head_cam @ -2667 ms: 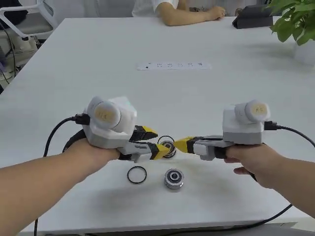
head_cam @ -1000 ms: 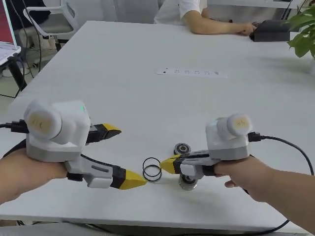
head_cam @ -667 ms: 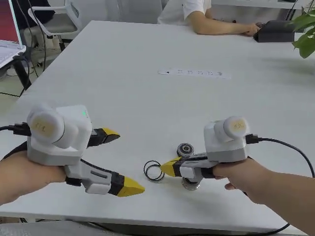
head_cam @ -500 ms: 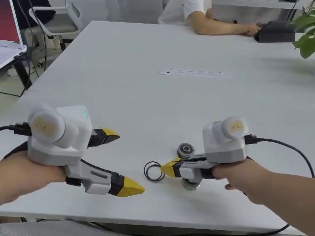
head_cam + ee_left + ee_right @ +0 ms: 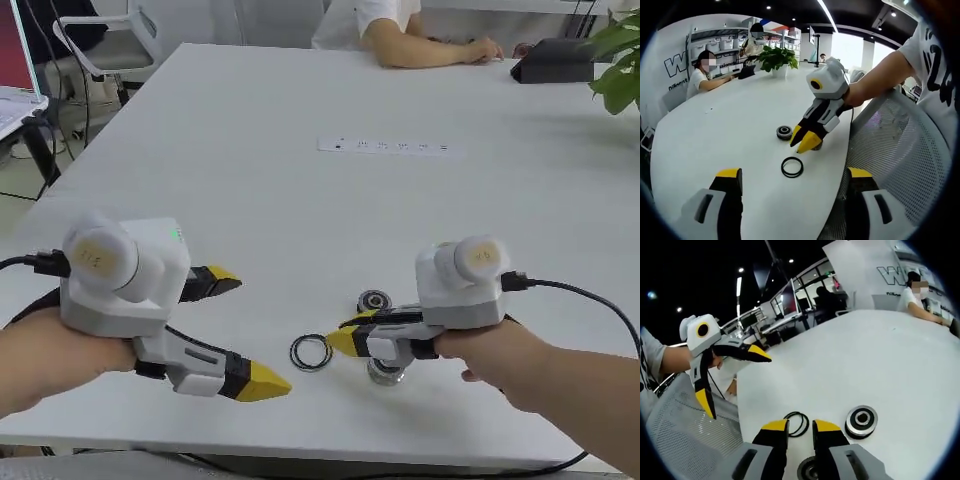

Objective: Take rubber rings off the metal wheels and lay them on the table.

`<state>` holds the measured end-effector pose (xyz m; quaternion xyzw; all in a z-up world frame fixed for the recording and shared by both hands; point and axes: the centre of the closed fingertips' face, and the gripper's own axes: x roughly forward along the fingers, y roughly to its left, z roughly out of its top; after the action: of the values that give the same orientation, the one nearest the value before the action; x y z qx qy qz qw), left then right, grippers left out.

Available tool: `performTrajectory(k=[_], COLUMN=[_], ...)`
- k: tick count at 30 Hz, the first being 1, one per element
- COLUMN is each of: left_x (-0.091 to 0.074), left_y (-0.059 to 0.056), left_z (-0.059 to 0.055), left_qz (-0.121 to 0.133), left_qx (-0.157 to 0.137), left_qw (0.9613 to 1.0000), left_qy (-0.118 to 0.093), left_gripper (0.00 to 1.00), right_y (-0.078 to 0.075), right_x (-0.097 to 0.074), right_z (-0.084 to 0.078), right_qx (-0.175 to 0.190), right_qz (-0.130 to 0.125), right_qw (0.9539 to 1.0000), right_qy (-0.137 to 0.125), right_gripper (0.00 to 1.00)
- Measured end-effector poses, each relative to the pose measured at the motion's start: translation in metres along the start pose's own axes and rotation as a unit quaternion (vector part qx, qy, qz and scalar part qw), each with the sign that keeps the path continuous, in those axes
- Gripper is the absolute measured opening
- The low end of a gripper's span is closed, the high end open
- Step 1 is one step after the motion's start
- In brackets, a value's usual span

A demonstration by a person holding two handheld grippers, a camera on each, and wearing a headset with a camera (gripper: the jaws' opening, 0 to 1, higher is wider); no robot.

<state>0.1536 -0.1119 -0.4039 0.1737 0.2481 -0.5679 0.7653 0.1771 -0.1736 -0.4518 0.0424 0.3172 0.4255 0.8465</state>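
Left tool (image 5: 260, 333): jaws wide apart, empty. Right tool (image 5: 335, 340): jaws nearly together, empty, tips just beside the rings. On the desk (image 5: 300, 200), the metal wheels (image 5: 374, 300) look heavy and rigid. Two rubber rings (image 5: 311, 352) lie flat, overlapping; likely light and stretchy, so pinch across one band's edge.

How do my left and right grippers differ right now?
The white, yellow-tipped left gripper has its jaws spread wide; the matching right gripper has its jaws nearly closed. The left gripper is off to the side of the parts; the right gripper's tips point at the black rubber rings, just above a metal wheel. Both hold nothing.
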Motion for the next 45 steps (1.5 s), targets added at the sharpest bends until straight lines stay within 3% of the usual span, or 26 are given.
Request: performTrajectory(k=[9, 20, 31, 45], left_x=[0.011, 0.029, 0.049, 0.075], left_y=[0.001, 0.009, 0.021, 0.026], left_z=[0.008, 0.023, 0.035, 0.033], left_qz=[-0.008, -0.011, -0.018, -0.025], left_qx=[0.011, 0.018, 0.022, 0.023], left_qw=[0.9999, 0.9998, 0.9996, 0.9994], left_qy=[0.007, 0.004, -0.001, 0.003], left_gripper=[0.80, 0.78, 0.72, 0.62], right_y=[-0.019, -0.043, -0.058, -0.074], right_x=[-0.018, -0.039, -0.051, -0.049], right_z=[0.019, 0.024, 0.013, -0.005], right_qx=[-0.019, -0.027, -0.036, -0.044], right_qz=[-0.025, -0.056, -0.068, -0.072], right_qw=[0.9987, 0.9963, 0.9958, 0.9959], right_qy=[-0.040, -0.059, -0.050, -0.033], right_gripper=[0.26, 0.32, 0.32, 0.27])
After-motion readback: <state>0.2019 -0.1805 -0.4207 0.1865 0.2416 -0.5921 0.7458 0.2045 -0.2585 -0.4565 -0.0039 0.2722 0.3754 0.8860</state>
